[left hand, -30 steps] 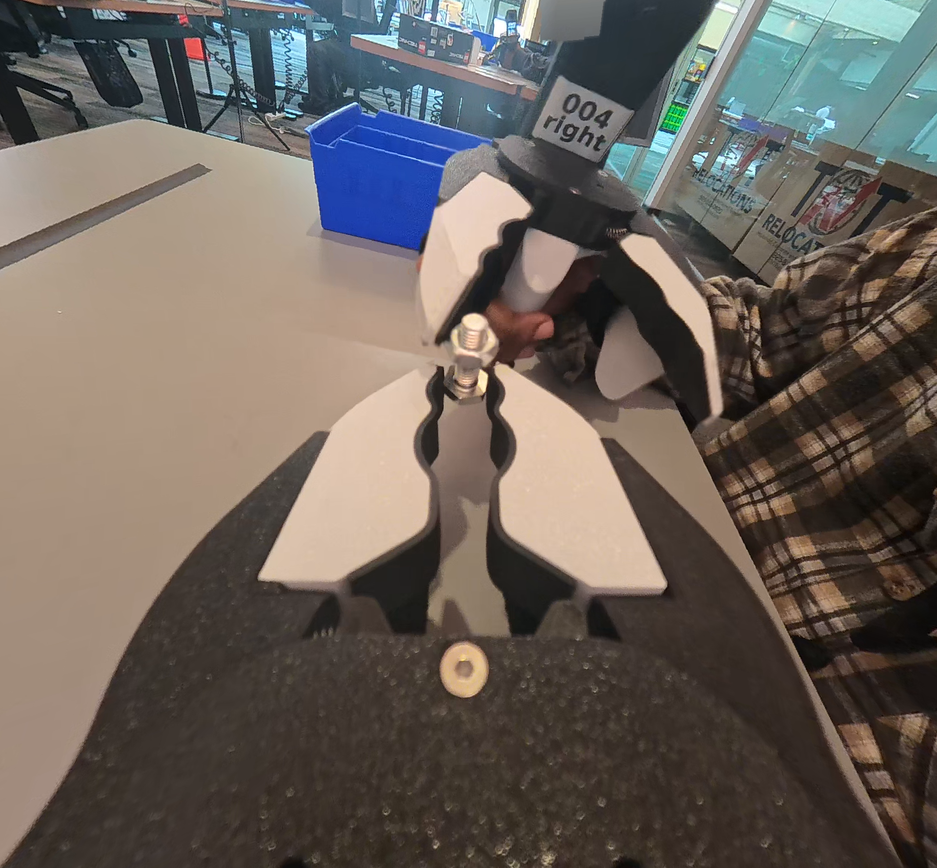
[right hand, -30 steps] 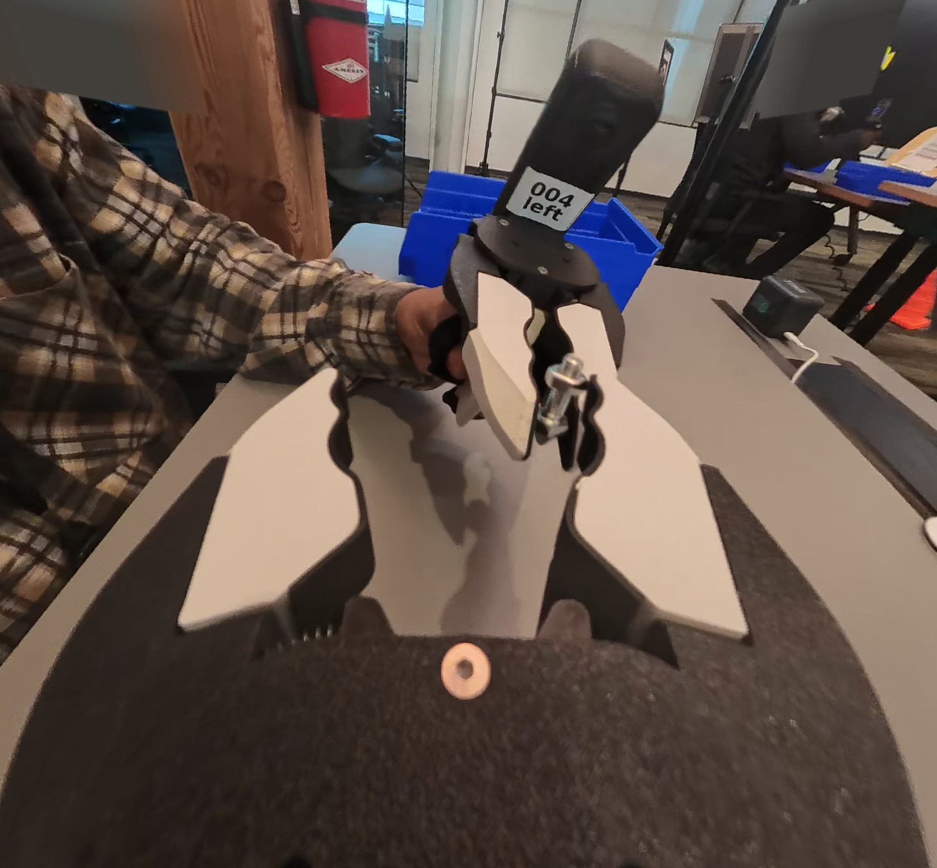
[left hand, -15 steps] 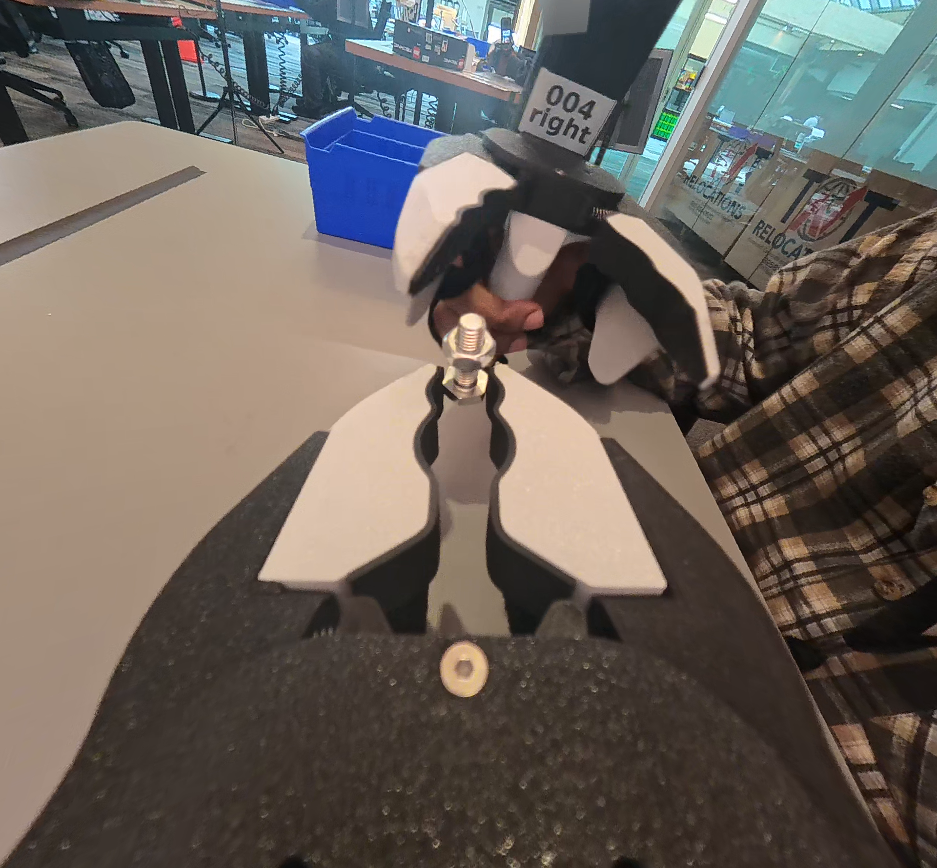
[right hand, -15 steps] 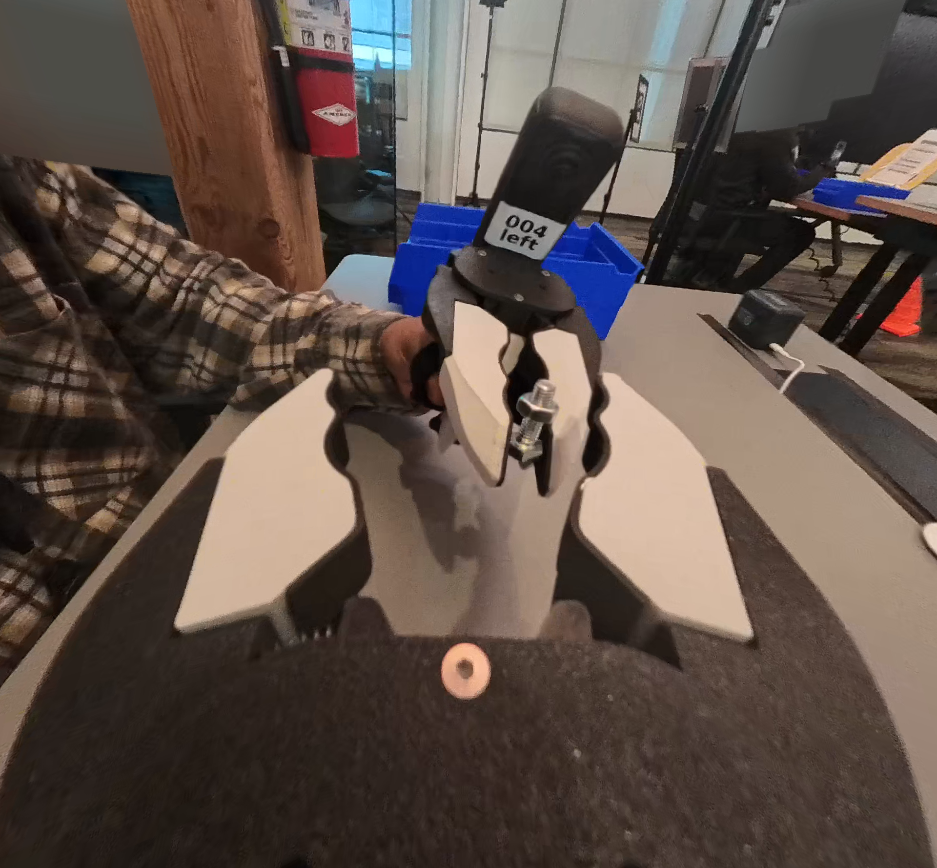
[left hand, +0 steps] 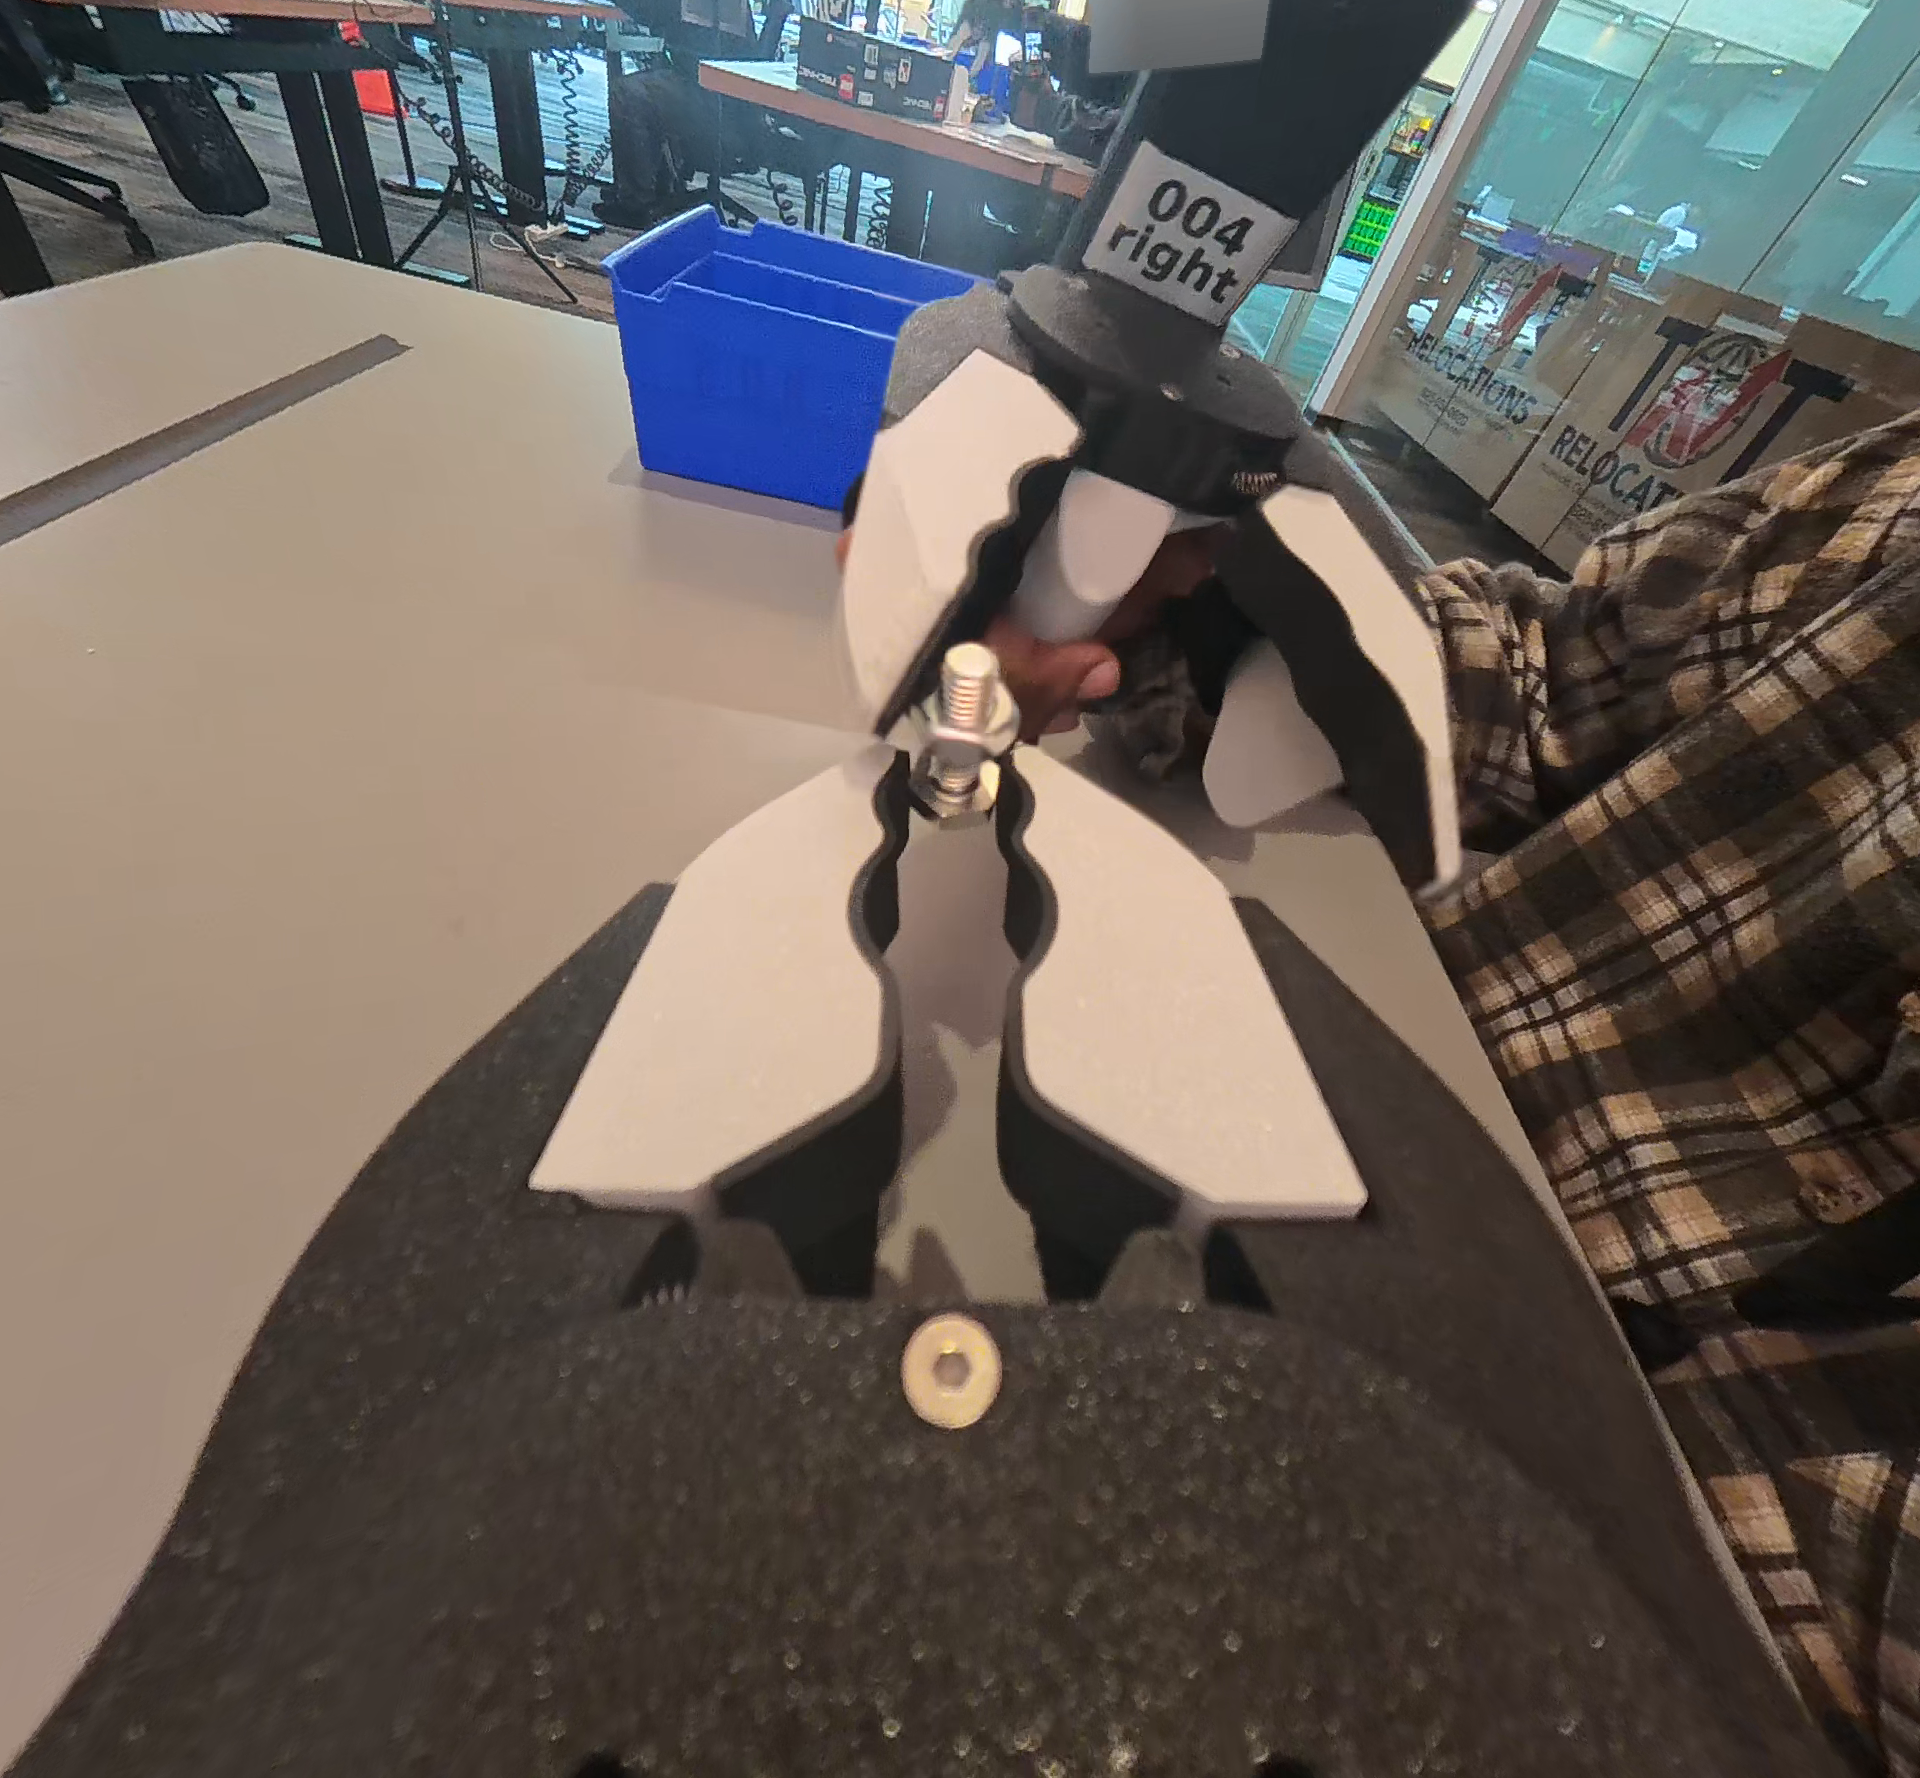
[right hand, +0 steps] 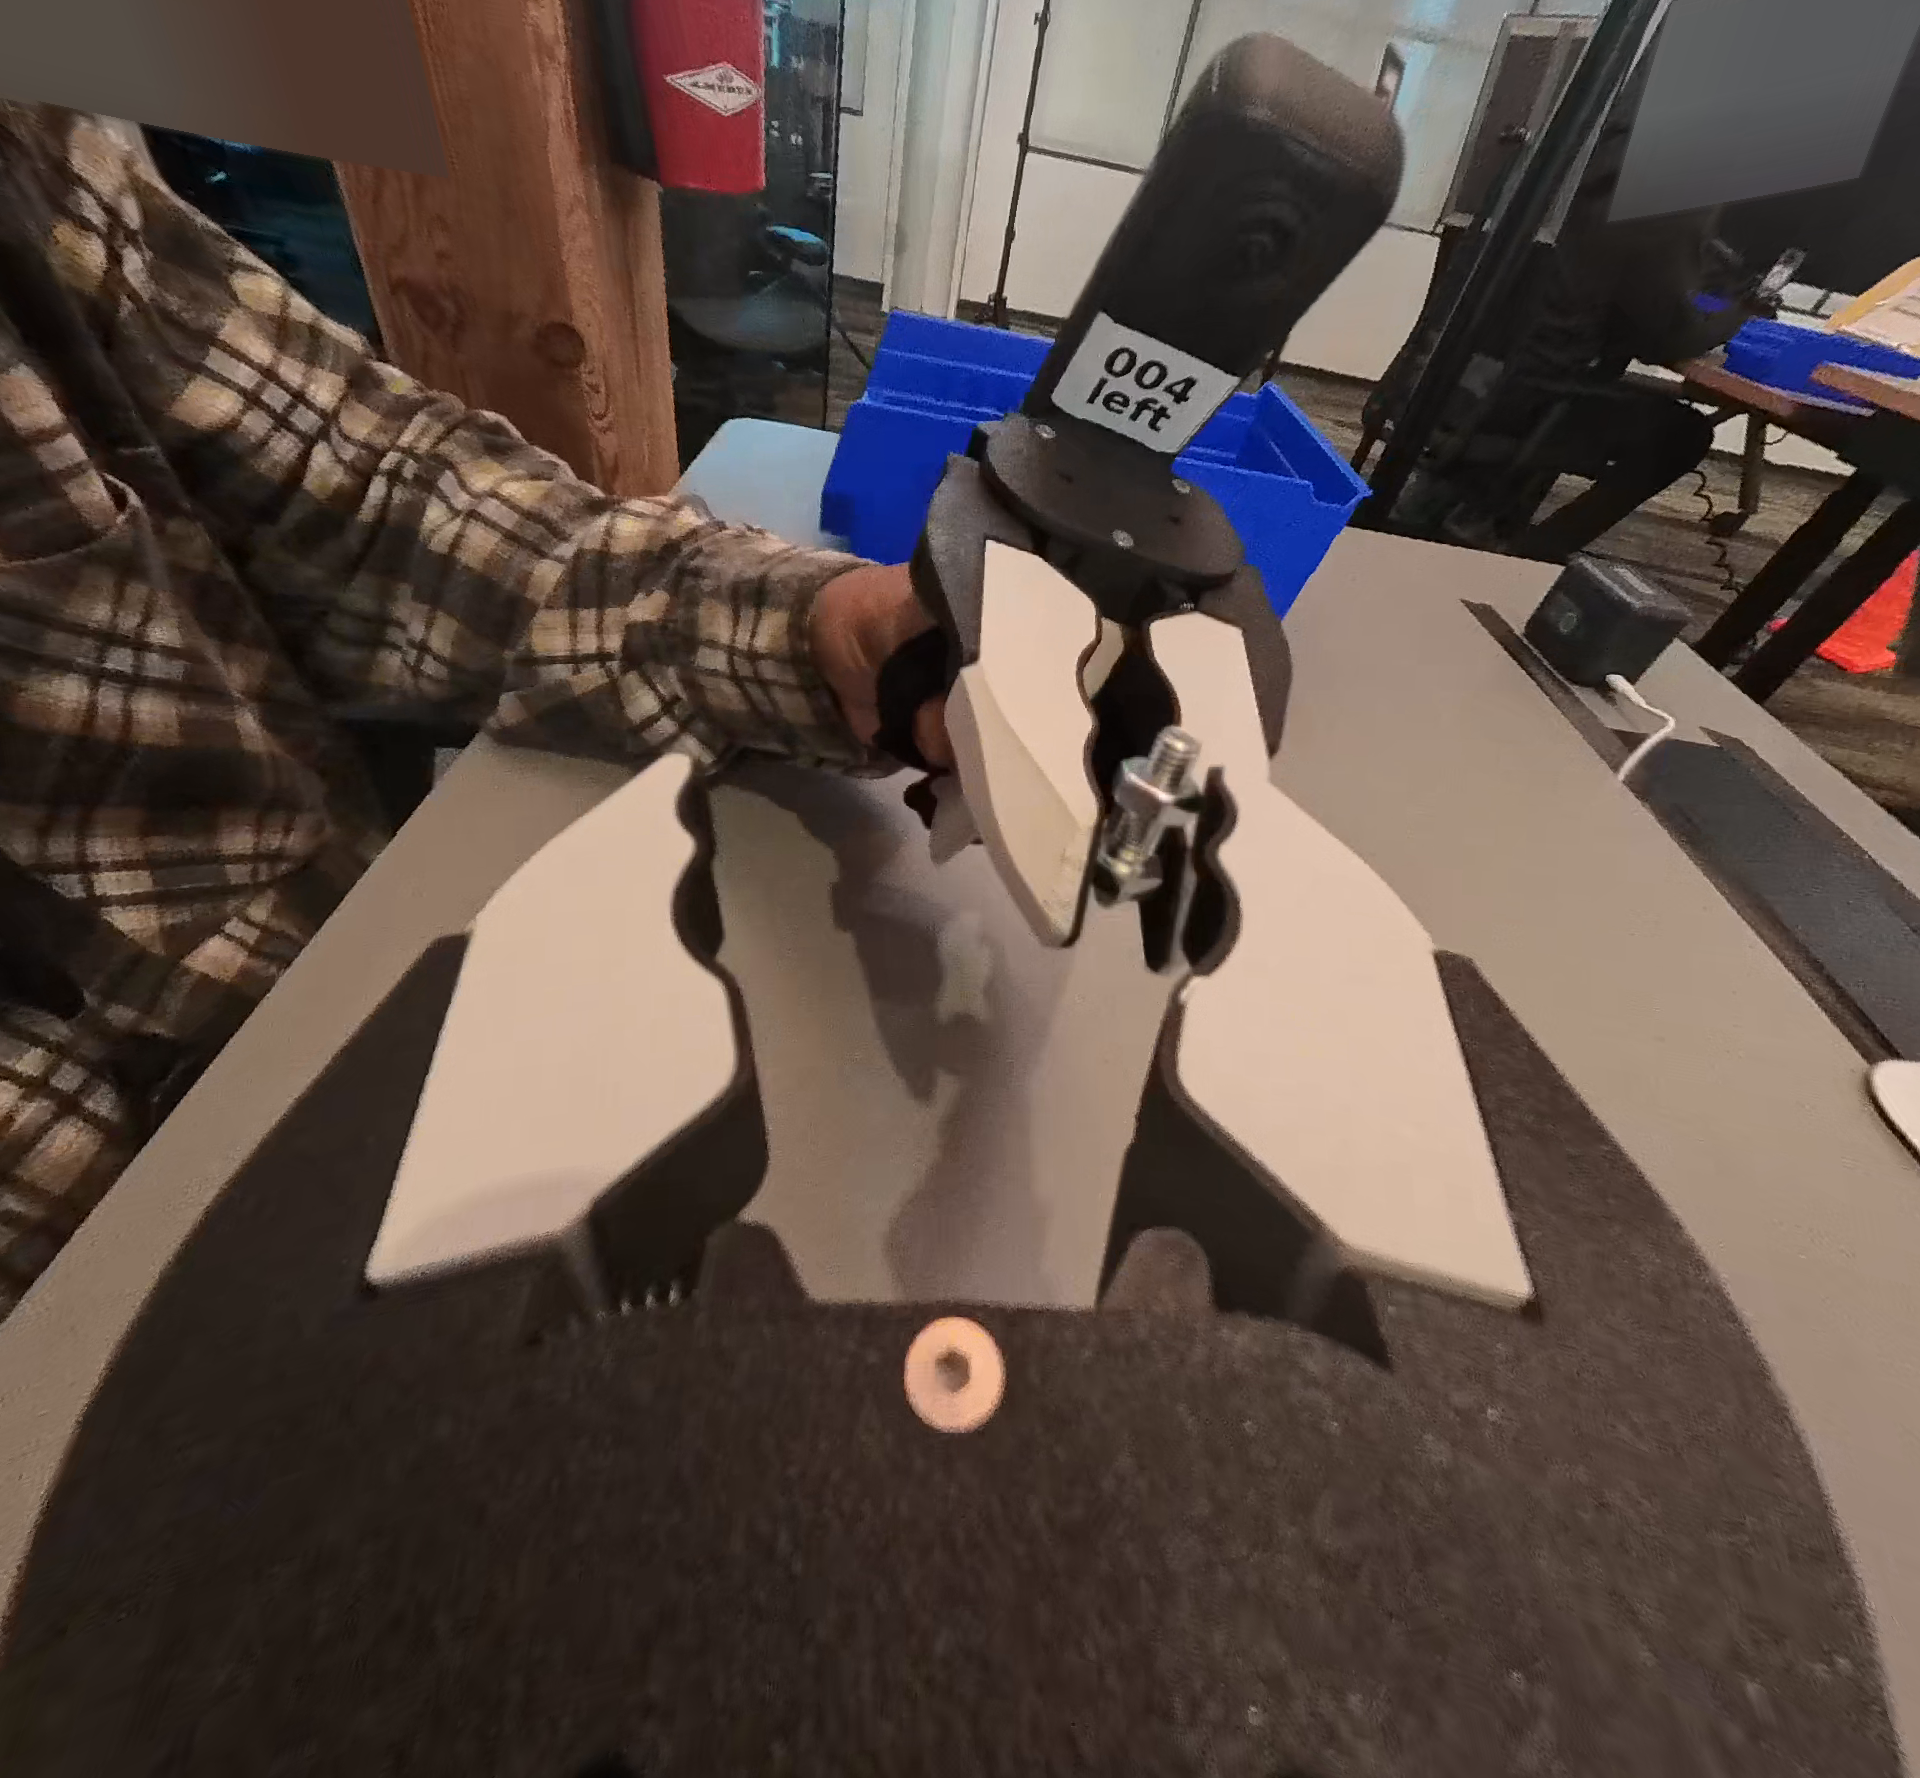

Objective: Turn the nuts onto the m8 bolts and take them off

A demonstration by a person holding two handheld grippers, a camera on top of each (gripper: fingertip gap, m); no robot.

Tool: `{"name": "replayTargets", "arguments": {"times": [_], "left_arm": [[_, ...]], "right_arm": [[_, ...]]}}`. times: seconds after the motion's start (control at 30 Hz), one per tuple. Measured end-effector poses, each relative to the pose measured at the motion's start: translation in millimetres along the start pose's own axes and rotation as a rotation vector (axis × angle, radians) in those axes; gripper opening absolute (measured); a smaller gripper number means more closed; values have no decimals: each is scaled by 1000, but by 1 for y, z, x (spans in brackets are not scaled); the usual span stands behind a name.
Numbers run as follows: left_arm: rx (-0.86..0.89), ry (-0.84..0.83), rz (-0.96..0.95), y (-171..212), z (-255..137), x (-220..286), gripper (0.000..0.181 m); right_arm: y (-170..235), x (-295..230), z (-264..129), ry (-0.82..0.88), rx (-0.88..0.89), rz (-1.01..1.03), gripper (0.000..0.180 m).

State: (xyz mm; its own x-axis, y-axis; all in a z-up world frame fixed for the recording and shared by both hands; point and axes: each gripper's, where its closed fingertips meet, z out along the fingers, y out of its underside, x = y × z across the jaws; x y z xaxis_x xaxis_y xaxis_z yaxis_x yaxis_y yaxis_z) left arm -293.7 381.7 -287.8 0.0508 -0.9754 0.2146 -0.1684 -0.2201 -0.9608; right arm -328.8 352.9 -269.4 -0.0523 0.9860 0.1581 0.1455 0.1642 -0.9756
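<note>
silver steel, one bolt [left hand: 958, 733] with one nut [left hand: 966, 718] sitting partway down its thread. your left gripper [left hand: 948, 793] is pinching the bolt head at its fingertips, above the grey table [left hand: 312, 689]. your right gripper [right hand: 935, 907] is hanging wide open and empty, now lower, one finger [left hand: 935, 544] reaching the nut.

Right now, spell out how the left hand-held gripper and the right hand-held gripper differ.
Grip: the left hand-held gripper is shut on the head of a bolt; the right hand-held gripper is open and holds nothing.
Spread: the left one's tips nearly meet; the right one's stand far apart, one finger beside the nut, contact unclear.
Shared: white fingers, black bodies, both held above the grey table.
</note>
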Motion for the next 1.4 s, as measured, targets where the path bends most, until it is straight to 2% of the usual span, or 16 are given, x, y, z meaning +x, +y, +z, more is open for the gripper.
{"name": "replayTargets", "arguments": {"times": [0.07,0.1,0.2,0.33,0.37,0.4,0.5,0.57,0.83,0.97,1.13,1.2,1.4], "left_arm": [[10,-2,-1,-2,-2,0,15],[10,-3,-2,-2,-2,-1,15],[-1,6,-5,1,2,0,15],[-3,3,-2,1,1,0,15],[-1,0,-2,1,0,0,15],[1,-7,-2,0,-1,-2,15],[0,-11,-3,0,-1,-3,15],[-16,-14,6,3,2,-2,15],[-46,-11,27,7,8,1,15],[-57,-10,32,9,10,2,15],[-56,-8,35,8,10,3,15],[-56,-8,36,8,10,3,15],[-46,18,15,7,11,6,16]], "right_arm": [[-5,2,-10,11,29,-2,76],[-10,6,-11,25,57,5,76],[-9,11,1,32,53,28,91],[1,-4,0,-19,-15,-5,93],[-1,-5,-7,-18,-8,-2,90],[-5,-6,-14,-26,10,-6,78],[-18,11,-27,57,76,-1,73],[-23,21,-23,88,97,21,64],[-7,30,-9,127,1,43,28],[-5,32,-12,125,-4,83,19],[0,32,-11,118,-33,106,17],[1,30,-10,99,-39,112,8],[-1,27,-13,83,-28,163,7]]}}
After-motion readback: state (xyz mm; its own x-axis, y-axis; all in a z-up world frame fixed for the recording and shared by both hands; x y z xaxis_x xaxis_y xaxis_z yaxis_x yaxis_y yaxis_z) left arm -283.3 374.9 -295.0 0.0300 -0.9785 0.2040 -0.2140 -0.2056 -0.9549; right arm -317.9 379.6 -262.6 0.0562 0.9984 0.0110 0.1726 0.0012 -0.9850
